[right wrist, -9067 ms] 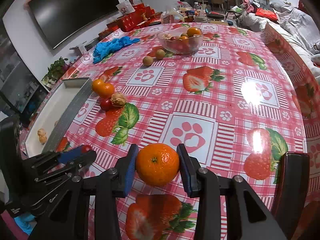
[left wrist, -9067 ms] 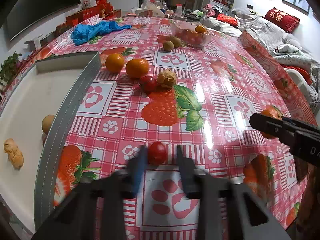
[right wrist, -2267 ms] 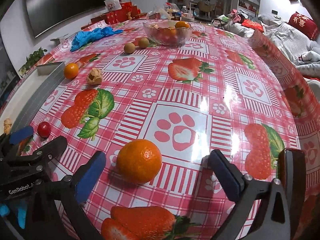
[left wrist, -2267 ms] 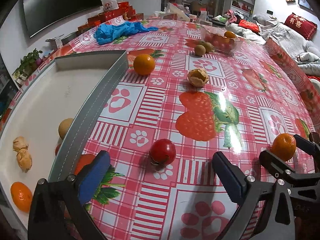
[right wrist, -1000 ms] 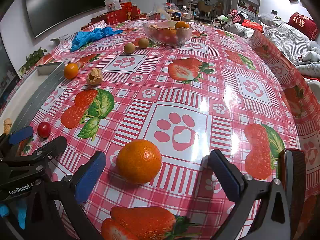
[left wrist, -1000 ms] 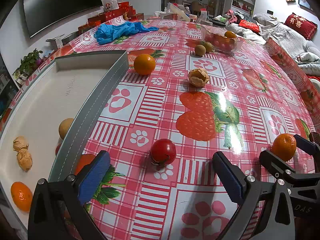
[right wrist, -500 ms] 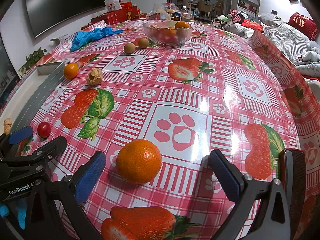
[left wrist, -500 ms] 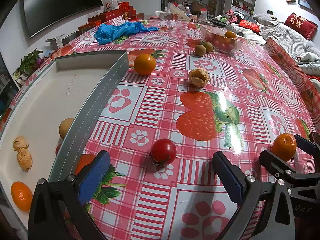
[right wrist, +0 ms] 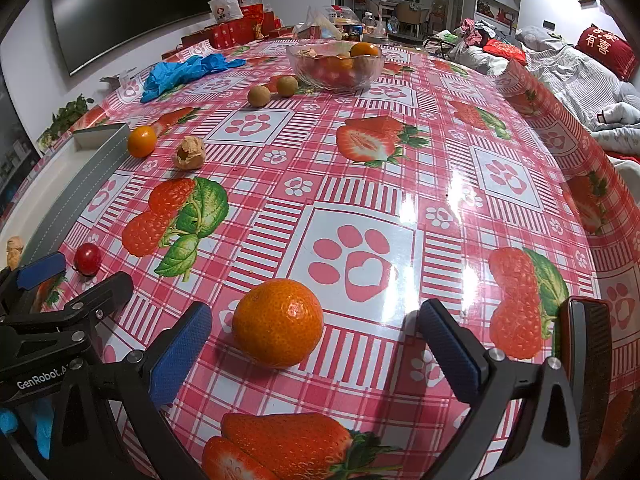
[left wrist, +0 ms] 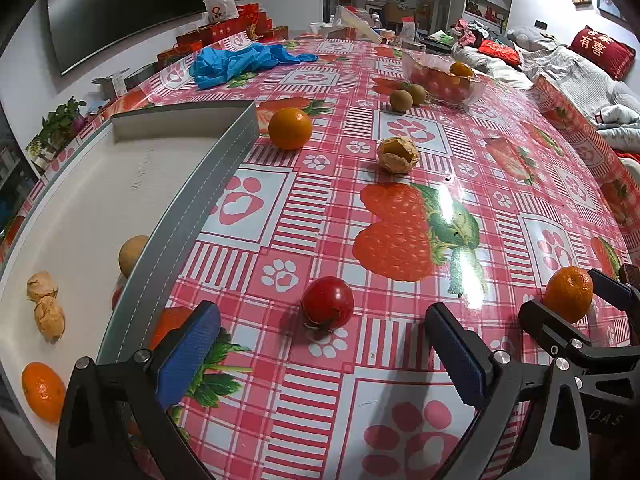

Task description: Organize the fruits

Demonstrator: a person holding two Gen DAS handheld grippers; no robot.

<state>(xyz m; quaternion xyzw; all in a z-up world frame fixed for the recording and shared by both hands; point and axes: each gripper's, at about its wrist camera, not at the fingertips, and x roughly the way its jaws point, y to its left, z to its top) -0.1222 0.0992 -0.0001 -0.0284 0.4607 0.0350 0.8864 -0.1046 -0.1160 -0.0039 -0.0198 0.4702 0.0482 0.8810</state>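
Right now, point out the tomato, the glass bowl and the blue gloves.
tomato (left wrist: 327, 302), left wrist view, middle of its red skin
glass bowl (right wrist: 335, 65), right wrist view, front wall
blue gloves (left wrist: 240, 62), left wrist view, middle of the pile

My left gripper (left wrist: 324, 356) sits at the bottom of the frame with its blue-padded fingers (left wrist: 188, 354) spread wide. A cherry tomato (left wrist: 327, 307) rests on the tablecloth (left wrist: 400, 152) just above the gap between them, touching neither. At the right edge I see my right gripper (left wrist: 576, 320), spread around a mandarin (left wrist: 569, 294). The grey-walled tray (left wrist: 188, 216) fills the left side, holding a mandarin at lower left, two crinkled husks and a round brown fruit by its wall. Higher up lie an orange (left wrist: 290, 128), a husked fruit (left wrist: 398, 156), two brown fruits and a glass bowl (left wrist: 442, 78).
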